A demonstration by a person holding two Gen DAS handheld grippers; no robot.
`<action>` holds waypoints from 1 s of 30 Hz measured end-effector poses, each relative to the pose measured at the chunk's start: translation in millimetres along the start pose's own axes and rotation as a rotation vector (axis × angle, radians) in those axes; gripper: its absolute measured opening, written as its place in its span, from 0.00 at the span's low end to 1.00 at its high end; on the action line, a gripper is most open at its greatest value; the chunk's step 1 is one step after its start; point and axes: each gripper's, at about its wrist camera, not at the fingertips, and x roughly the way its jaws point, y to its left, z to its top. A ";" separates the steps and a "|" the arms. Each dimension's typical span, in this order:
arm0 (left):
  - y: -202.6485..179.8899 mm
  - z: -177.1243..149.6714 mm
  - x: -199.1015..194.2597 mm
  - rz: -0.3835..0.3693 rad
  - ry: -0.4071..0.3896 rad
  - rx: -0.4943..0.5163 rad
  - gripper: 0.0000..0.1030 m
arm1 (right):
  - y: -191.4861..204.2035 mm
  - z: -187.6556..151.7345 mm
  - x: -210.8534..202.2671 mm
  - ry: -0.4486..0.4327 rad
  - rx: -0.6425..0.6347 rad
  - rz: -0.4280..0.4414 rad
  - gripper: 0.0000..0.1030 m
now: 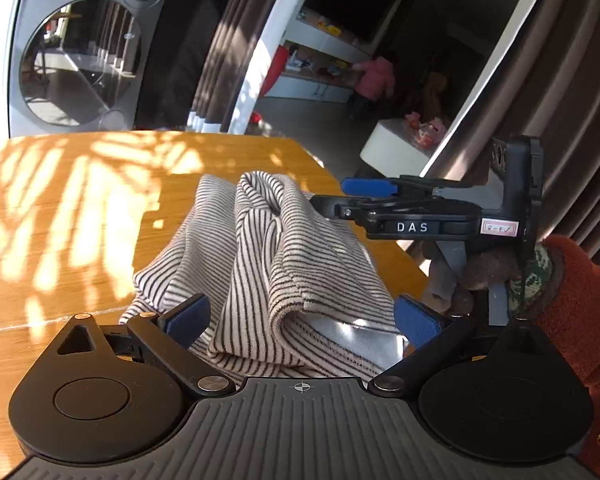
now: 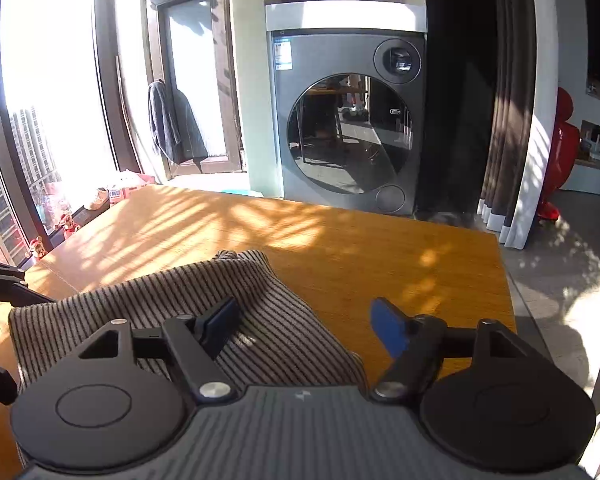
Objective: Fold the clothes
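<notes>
A black-and-white striped garment (image 1: 268, 264) lies bunched and partly folded on the wooden table (image 1: 60, 216). My left gripper (image 1: 300, 316) is open, its blue pads on either side of the garment's near folded edge. My right gripper (image 1: 340, 194) shows in the left wrist view, coming in from the right over the garment's far side. In the right wrist view the right gripper (image 2: 304, 320) is open just above the striped garment (image 2: 172, 300), its left pad over the cloth and its right pad over bare table (image 2: 380, 256).
A grey front-loading washing machine (image 2: 348, 120) stands beyond the table's far edge. Brown curtains (image 2: 508, 120) hang to the right. The table's right edge (image 2: 512, 300) drops to the floor. Small items sit on the window sill (image 2: 100, 200) at the left.
</notes>
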 end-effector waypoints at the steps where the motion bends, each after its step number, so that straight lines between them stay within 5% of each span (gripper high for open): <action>1: 5.9 0.8 -1.4 0.018 -0.016 -0.017 0.98 | 2.4 1.1 -1.6 -0.005 -0.006 -0.002 0.82; 6: 35.2 4.6 -8.5 0.110 -0.094 -0.099 0.95 | 10.6 -17.3 -34.9 -0.062 0.086 0.090 0.98; 9: 51.4 3.8 -2.4 0.138 -0.096 -0.134 0.69 | 21.6 -33.9 -40.5 -0.037 0.112 0.137 1.00; 11: 56.3 -2.9 12.6 0.109 -0.050 -0.126 0.67 | 24.3 -37.1 -29.1 0.002 0.100 0.139 1.00; 15: 51.7 -14.7 21.7 0.066 -0.032 -0.083 0.66 | 27.4 -30.0 -1.5 0.060 0.002 0.147 1.00; 22: 35.0 -22.6 31.3 0.013 -0.025 -0.105 0.66 | 35.5 20.0 30.9 0.001 -0.269 0.064 1.00; 25: 25.8 -26.0 33.5 -0.030 -0.017 -0.078 0.71 | 37.4 29.1 30.9 -0.012 -0.323 -0.009 1.00; 28: 37.9 -28.9 21.1 -0.091 -0.033 -0.122 0.86 | 33.5 21.9 13.4 -0.037 -0.309 -0.073 1.00; 30: 41.9 -29.9 10.3 -0.021 -0.064 -0.111 0.86 | 31.1 15.1 -2.5 -0.075 -0.281 -0.109 1.00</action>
